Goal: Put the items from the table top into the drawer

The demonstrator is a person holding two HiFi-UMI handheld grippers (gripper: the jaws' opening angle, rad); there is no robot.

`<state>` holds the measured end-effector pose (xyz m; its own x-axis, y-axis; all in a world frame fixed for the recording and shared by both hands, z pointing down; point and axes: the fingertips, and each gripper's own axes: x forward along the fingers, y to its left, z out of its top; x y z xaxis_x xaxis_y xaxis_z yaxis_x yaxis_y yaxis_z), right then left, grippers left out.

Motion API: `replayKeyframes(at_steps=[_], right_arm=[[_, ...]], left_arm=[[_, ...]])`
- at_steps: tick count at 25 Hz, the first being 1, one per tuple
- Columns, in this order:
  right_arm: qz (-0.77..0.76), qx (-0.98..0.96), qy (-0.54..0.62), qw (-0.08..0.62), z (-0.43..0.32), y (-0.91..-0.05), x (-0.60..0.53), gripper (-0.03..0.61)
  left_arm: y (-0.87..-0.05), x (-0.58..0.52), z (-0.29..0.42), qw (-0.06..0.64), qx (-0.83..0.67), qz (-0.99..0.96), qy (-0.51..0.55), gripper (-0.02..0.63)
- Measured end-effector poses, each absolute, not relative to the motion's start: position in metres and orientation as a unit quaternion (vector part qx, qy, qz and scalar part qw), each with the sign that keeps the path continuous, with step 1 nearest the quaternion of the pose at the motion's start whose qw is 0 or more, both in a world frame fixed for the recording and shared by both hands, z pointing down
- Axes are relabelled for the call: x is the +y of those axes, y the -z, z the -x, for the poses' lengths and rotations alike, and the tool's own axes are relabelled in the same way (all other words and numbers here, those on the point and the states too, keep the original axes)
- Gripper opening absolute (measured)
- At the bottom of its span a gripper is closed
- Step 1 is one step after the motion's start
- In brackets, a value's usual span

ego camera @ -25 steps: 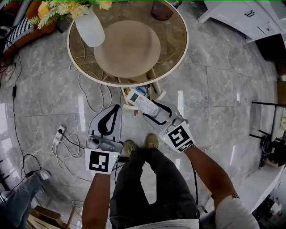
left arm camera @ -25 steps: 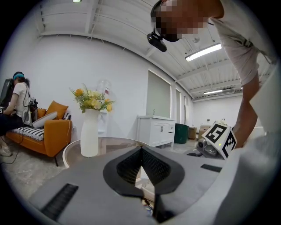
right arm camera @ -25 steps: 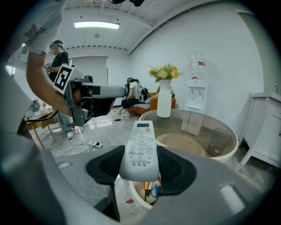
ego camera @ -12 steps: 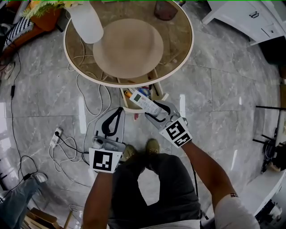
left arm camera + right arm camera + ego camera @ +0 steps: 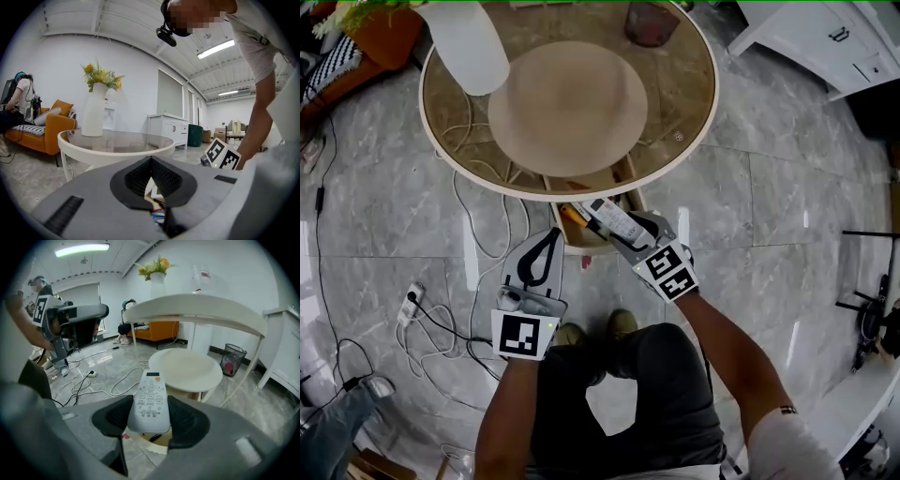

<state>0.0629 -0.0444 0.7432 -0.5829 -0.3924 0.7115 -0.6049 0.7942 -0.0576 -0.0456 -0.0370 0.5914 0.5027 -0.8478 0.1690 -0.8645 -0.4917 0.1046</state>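
A white remote control (image 5: 614,218) (image 5: 150,401) lies between the jaws of my right gripper (image 5: 628,231) (image 5: 150,417), which is shut on it. It hangs tilted down over the open drawer (image 5: 565,234) (image 5: 159,440) under the round glass table (image 5: 703,112) (image 5: 197,305). Some coloured items lie in the drawer. My left gripper (image 5: 549,236) (image 5: 151,161) hangs left of the drawer, its tips touching with nothing between them. A white vase (image 5: 469,47) (image 5: 93,117) and a dark cup (image 5: 652,21) stand on the table top.
The table has a round lower shelf (image 5: 187,369). Cables and a power strip (image 5: 411,302) lie on the floor at the left. A white cabinet (image 5: 825,37) stands at the back right, a mesh bin (image 5: 232,359) beside it. A person (image 5: 18,103) is near an orange sofa (image 5: 51,126).
Both grippers have sunk and come closer to the table. The right one has carried the remote to above the open drawer. The left gripper's jaws have stayed together.
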Motion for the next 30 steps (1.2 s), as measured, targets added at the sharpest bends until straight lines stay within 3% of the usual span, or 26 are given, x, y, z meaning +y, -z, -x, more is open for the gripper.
replayKeyframes(at_steps=[11, 30], right_arm=[[-0.277, -0.862, -0.163, 0.392, -0.064, -0.811, -0.075, 0.225], [-0.26, -0.829, -0.179, 0.462, -0.059, -0.892, -0.101, 0.225]], left_arm=[[-0.655, -0.071, 0.039, 0.075, -0.485, -0.869, -0.061, 0.0], [-0.691, -0.108, 0.038, 0.012, -0.475, -0.88, -0.01, 0.0]])
